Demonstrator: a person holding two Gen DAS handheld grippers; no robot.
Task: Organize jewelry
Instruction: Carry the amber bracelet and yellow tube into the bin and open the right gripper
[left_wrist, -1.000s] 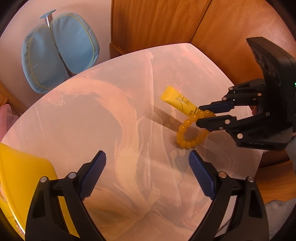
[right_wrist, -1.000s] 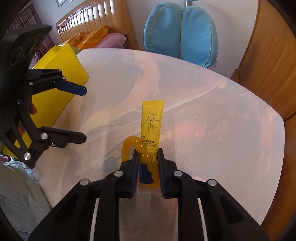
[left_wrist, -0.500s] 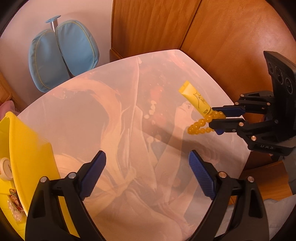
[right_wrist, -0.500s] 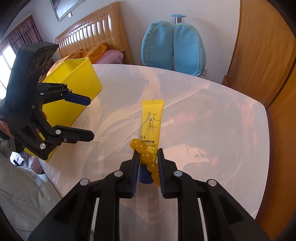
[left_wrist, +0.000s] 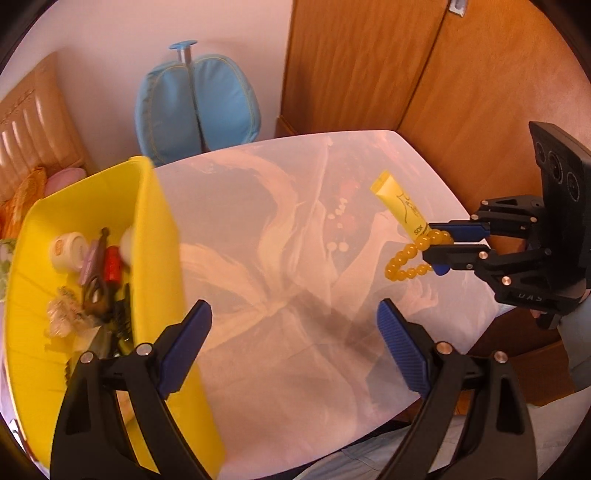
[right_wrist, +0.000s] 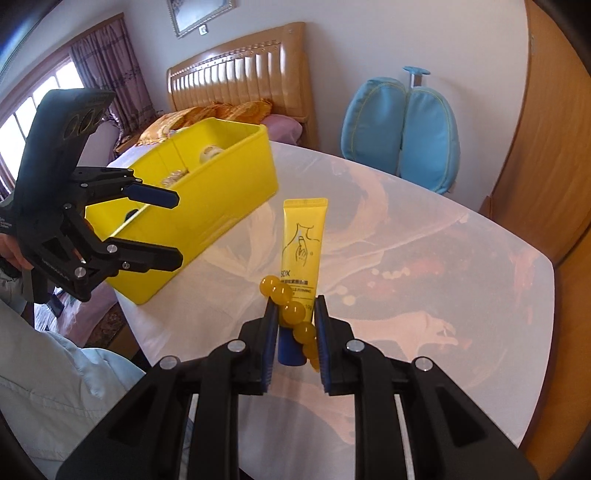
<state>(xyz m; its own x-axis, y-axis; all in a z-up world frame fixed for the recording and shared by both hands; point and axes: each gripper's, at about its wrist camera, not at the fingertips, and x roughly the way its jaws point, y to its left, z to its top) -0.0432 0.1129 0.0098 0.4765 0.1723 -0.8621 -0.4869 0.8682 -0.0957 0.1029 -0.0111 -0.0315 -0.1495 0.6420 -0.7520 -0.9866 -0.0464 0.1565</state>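
Right tool (right_wrist: 295, 332): I held it pinched on the bead bracelet (left_wrist: 406, 264), lifted above the surface's right edge.
Left tool (left_wrist: 291, 347): wide, empty.
Carry: I judged a level, slow swing toward the yellow bin (right_wrist: 207, 218) best, clearing the tube (right_wrist: 303, 247).

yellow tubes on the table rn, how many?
1. The yellow tube lies on the bare table, cap end behind the shut right gripper holding the amber bead bracelet. The yellow bin may hide more.
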